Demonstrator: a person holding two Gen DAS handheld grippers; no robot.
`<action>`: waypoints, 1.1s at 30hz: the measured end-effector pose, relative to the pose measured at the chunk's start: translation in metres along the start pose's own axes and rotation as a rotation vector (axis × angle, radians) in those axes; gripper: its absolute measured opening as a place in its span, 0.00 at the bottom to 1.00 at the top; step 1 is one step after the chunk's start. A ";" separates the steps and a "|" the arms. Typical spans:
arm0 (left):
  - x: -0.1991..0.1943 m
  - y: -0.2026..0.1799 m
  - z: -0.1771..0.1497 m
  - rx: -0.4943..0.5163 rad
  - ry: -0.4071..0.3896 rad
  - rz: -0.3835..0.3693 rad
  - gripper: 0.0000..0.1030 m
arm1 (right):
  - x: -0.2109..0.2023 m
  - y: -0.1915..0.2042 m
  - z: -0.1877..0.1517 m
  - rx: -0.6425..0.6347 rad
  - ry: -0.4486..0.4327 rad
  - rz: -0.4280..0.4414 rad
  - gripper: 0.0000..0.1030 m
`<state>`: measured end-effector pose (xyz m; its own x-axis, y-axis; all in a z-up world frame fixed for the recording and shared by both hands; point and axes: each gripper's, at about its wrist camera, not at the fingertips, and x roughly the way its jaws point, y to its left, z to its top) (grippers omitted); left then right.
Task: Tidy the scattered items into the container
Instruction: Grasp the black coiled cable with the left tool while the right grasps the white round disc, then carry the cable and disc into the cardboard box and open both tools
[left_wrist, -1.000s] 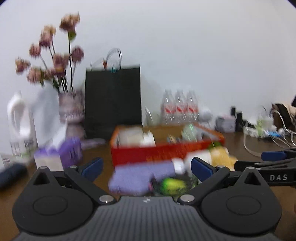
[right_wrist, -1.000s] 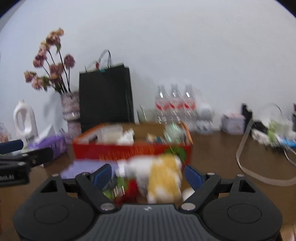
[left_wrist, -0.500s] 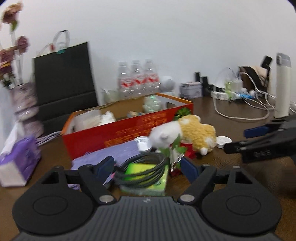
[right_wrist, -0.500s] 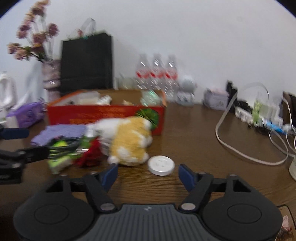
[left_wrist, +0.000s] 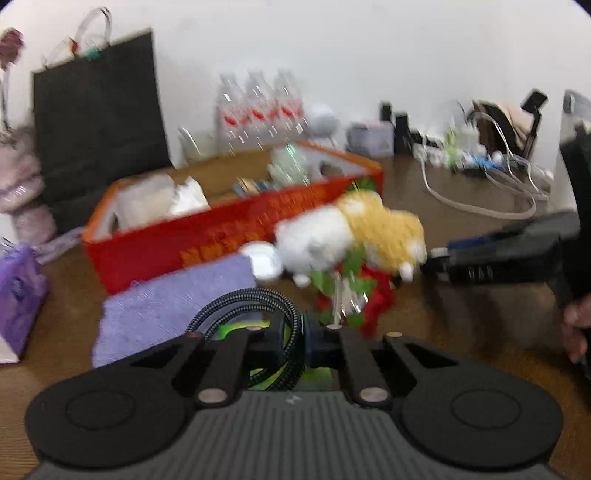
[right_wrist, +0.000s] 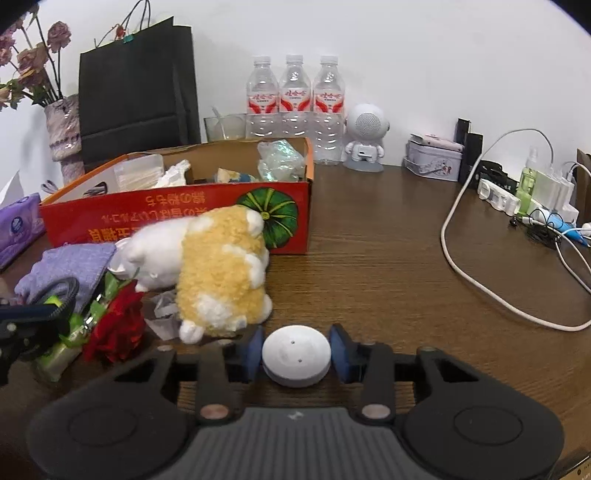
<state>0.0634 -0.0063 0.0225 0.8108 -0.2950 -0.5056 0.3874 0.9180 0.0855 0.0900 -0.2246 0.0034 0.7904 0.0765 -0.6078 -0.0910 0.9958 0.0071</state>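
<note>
My left gripper (left_wrist: 293, 336) is shut on a coiled black braided cable (left_wrist: 243, 306), which lies over a green pack (left_wrist: 236, 328) and a purple cloth (left_wrist: 170, 295). My right gripper (right_wrist: 295, 350) is low over the wooden table. Its jaws are closing on a white round disc (right_wrist: 295, 356), and the blue pads (right_wrist: 338, 349) touch both of its sides. A white and yellow plush toy (right_wrist: 218, 273) and a red flower (right_wrist: 118, 325) lie between the grippers. Behind them stands the red cardboard box (right_wrist: 177, 206) with several items inside.
Behind the box are a black paper bag (right_wrist: 136, 77), three water bottles (right_wrist: 295, 99) and a white astronaut speaker (right_wrist: 365, 136). White cables (right_wrist: 480, 280) and a power strip (right_wrist: 498, 195) lie to the right. A purple tissue pack (right_wrist: 18, 225) and a flower vase (right_wrist: 64, 129) are on the left.
The left jaws have closed onto the black cable. The right gripper has come forward and down to the white disc, and its jaws have narrowed around it.
</note>
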 end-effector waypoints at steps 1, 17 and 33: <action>-0.009 0.001 0.002 -0.014 -0.036 0.002 0.10 | -0.002 0.000 -0.001 0.000 0.001 0.011 0.37; -0.114 -0.030 -0.021 -0.162 -0.222 0.191 0.11 | -0.119 0.053 -0.034 -0.068 -0.265 0.200 0.37; -0.061 0.001 0.061 -0.053 -0.234 0.103 0.11 | -0.111 0.036 0.032 -0.027 -0.276 0.222 0.37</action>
<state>0.0410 -0.0033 0.1058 0.9267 -0.2469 -0.2833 0.2789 0.9571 0.0785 0.0189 -0.1955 0.0966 0.8832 0.3052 -0.3562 -0.2919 0.9520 0.0921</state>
